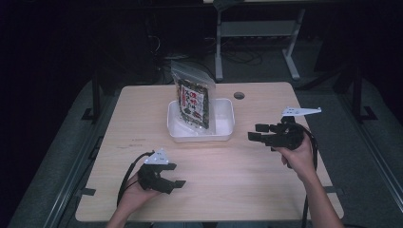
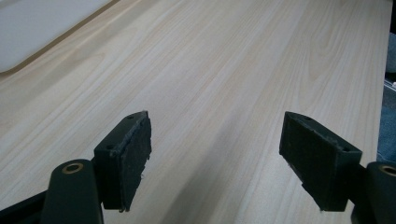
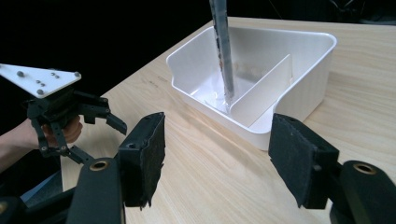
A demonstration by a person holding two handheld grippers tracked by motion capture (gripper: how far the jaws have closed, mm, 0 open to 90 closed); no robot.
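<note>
pale wooden worktop (image 2: 243, 70): matt, fine straight grain | white divided plastic tray (image 3: 308, 60): smooth, slight sheen | clear printed plastic pouch (image 1: 194, 102): glossy film | black gripper jaws: matt, pads rough and frayed at edges, brass-coloured metal bushings at the pivots

snack pouch (image 1: 192, 97) upright in white bin (image 1: 223, 130)

Overall light: dim; table (image 1: 247, 161) lit from above, surroundings near black.
Glare: pale sheen on bag (image 1: 192, 99) and white tray (image 3: 306, 88).
Shadows: soft, faint under the jaws in both gripper views.
Focus: near jaws slightly soft; high view grainy.
Edges: far corners of the high view lost in darkness.
</note>
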